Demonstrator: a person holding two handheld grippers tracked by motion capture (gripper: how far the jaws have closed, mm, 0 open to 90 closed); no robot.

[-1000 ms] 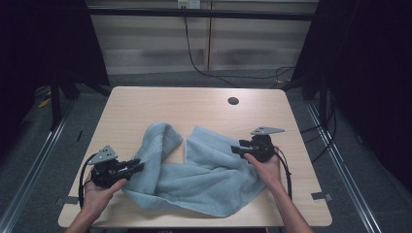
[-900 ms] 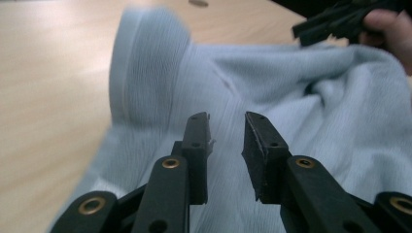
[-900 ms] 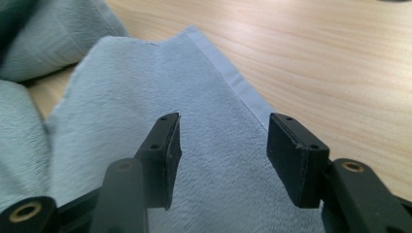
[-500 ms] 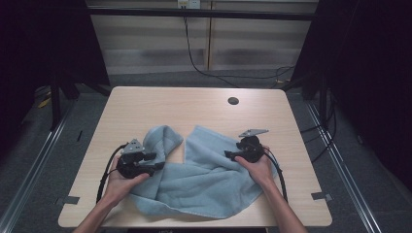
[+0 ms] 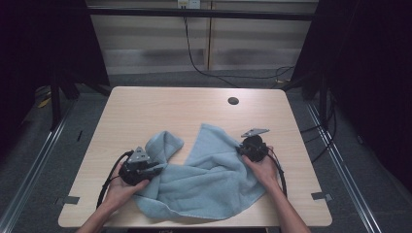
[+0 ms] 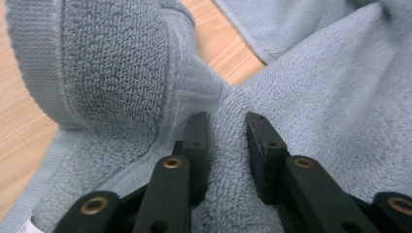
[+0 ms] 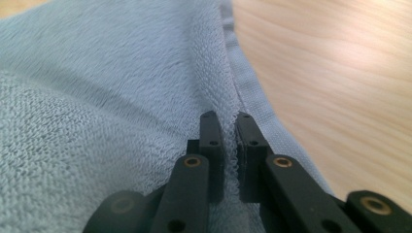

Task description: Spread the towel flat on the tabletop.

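A light blue towel (image 5: pixel 209 179) lies rumpled on the front half of the wooden table (image 5: pixel 160 107). My left gripper (image 5: pixel 145 170) rests at the towel's left side, below a bunched-up lobe. In the left gripper view a thick fold of towel (image 6: pixel 111 73) fills the gap between the jaws of the left gripper (image 6: pixel 226 121), which is shut on it. My right gripper (image 5: pixel 248 146) sits at the towel's right edge. Seen from the right gripper view, the right gripper (image 7: pixel 226 119) is shut on the hemmed edge of the towel (image 7: pixel 97 73).
A small round hole (image 5: pixel 233 101) marks the table top at the back right. Bare wood stretches behind the towel and to its right (image 7: pixel 340 73). Dark frames and a hanging cable (image 5: pixel 194 58) stand beyond the far edge.
My left gripper has moved right, inward over the towel, bunching its left side. The right gripper has shifted slightly left and toward the front along the towel's right edge.
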